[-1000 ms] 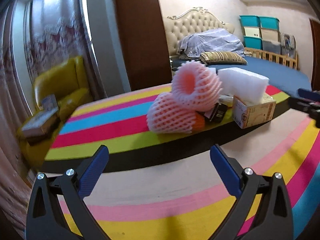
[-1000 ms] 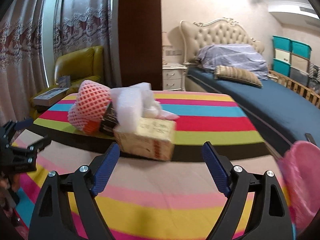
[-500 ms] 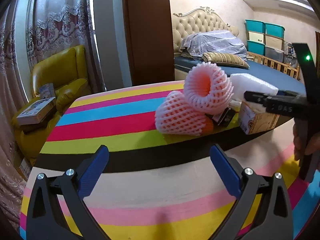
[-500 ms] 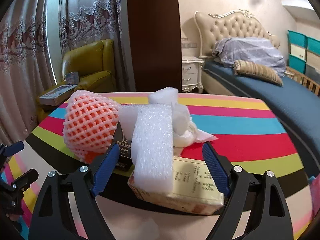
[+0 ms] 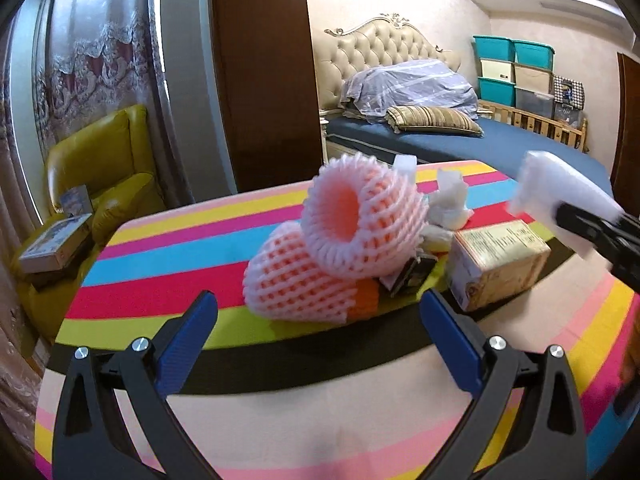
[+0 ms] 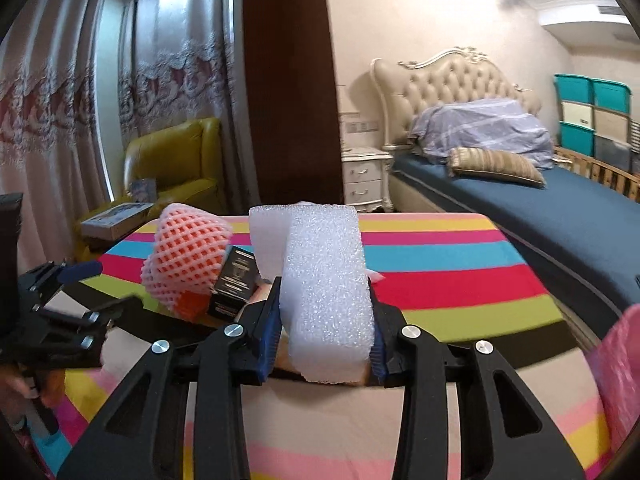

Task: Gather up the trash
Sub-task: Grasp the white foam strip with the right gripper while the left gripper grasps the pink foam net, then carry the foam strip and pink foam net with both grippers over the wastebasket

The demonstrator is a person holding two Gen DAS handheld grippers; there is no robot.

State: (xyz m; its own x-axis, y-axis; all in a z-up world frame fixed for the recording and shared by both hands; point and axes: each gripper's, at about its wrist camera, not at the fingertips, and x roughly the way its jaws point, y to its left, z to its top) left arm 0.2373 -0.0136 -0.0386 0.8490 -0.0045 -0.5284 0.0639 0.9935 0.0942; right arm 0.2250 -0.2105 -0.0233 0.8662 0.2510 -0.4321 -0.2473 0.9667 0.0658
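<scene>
Right claw (image 6: 325, 332): a second ago its jaws stood wide, short of the pile; now they are closing on the white foam block (image 6: 326, 292), blue pads pressing both its long sides. Half a second ago that block lay on the carton (image 5: 496, 264). In the left wrist view the foam block (image 5: 560, 196) now hangs above and to the right of the carton, clear of it, so it reads as lifted. First item of trash secured, by my judgement; it is not yet in any bin, and no bin is identifiable, though something pink and blurred sits at the right edge of the right view.

Left claw (image 5: 320, 344): open and empty, unchanged, but closer to the pile than a second ago. It faces the two pink foam nets (image 5: 348, 248), well short of touching them.

Remaining on the striped surface (image 5: 168, 276): the nets stacked one on the other, a small dark box (image 5: 412, 276) wedged beneath them, the carton just beside it, and crumpled white scraps (image 5: 448, 204) behind.

Pose: both claws point forward and somewhat down over the near edge of the surface. The right one holds the block lengthwise along its fingers, with the far end sticking out past the tips. Part of a hand (image 6: 16, 392) is visible at the left claw's handle.
</scene>
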